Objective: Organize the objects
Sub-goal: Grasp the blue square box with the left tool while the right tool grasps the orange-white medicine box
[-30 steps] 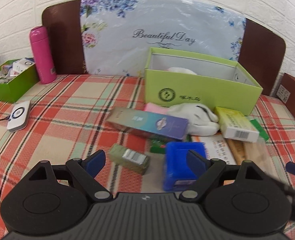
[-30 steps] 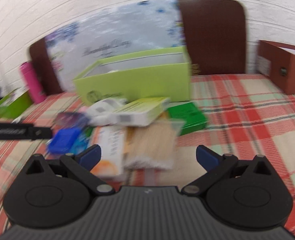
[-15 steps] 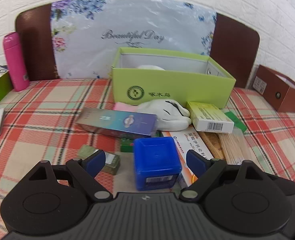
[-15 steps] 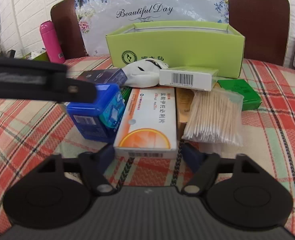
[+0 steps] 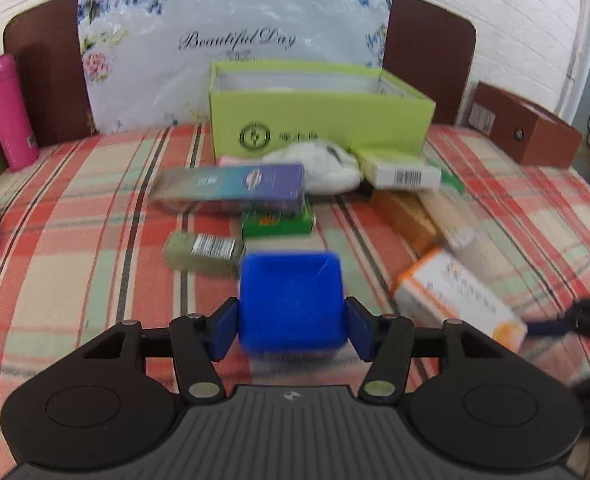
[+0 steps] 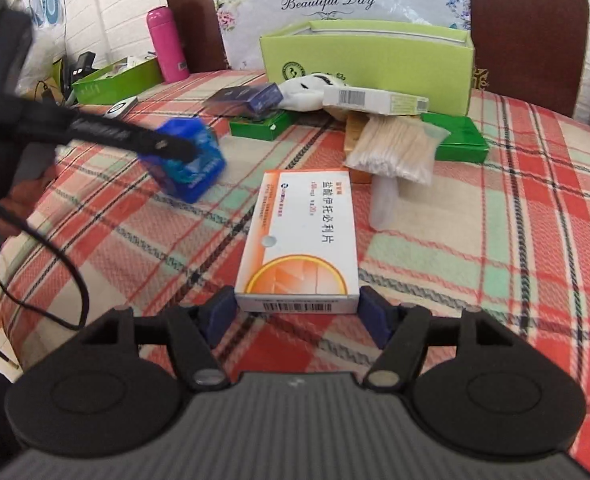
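My left gripper (image 5: 291, 330) is shut on a blue plastic box (image 5: 291, 300) and holds it above the plaid cloth; it also shows in the right wrist view (image 6: 193, 158) at the left. My right gripper (image 6: 298, 318) is shut on the near end of an orange and white medicine box (image 6: 301, 240), pulled toward me away from the pile. The open light green box (image 5: 319, 116) stands at the back centre, with something white inside.
In front of the green box lie a purple carton (image 5: 235, 188), a white glove (image 5: 319, 166), a barcode carton (image 5: 399, 170), a bag of cotton swabs (image 6: 399, 148), dark green boxes (image 6: 455, 140) and a small olive box (image 5: 203, 250). A pink bottle (image 5: 9, 112) stands far left, a brown box (image 5: 527, 130) far right.
Both grippers have closed: the left on the blue box and lifted it, the right on the medicine box, which has been drawn out of the pile toward me.
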A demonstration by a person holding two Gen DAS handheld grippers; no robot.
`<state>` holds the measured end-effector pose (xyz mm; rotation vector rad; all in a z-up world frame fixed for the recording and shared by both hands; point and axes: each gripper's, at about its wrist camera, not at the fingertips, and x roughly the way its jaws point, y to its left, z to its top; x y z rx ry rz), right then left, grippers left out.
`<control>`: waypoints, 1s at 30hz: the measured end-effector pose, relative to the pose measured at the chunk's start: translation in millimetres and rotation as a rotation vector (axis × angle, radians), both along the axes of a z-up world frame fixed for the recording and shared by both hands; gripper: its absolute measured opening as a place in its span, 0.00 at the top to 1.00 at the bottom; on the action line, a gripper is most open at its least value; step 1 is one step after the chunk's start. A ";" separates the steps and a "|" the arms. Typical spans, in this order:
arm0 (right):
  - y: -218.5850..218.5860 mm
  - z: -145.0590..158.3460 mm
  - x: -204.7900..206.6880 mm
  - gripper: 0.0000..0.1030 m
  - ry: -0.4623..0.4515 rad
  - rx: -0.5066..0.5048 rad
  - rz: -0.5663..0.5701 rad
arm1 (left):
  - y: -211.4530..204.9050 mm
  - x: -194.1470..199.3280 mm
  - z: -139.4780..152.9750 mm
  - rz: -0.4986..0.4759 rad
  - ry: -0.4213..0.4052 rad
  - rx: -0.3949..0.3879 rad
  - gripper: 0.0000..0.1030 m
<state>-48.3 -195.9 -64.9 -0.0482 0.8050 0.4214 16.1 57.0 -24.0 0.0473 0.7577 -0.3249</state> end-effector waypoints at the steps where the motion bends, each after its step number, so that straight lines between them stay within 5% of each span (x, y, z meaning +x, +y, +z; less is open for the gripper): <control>1: 0.9 1.5 1.4 0.29 -0.008 0.004 -0.007 | 0.7 -3.2 -2.0 0.010 0.006 0.007 0.38; 3: 3.2 1.1 7.5 0.25 -0.024 0.018 -0.022 | -0.6 -5.0 -6.0 0.037 0.011 0.035 0.30; 18: 28.9 -13.5 35.4 0.28 -0.044 -0.048 -0.041 | -13.8 20.1 -23.0 0.081 0.035 0.000 0.30; 20: 28.9 -11.6 36.0 0.37 -0.048 -0.057 -0.038 | -11.8 21.9 -23.9 0.078 0.045 -0.018 0.42; 30: 16.5 36.4 32.5 0.37 -0.103 0.039 0.030 | -12.1 17.6 22.1 0.019 -0.059 -0.057 0.44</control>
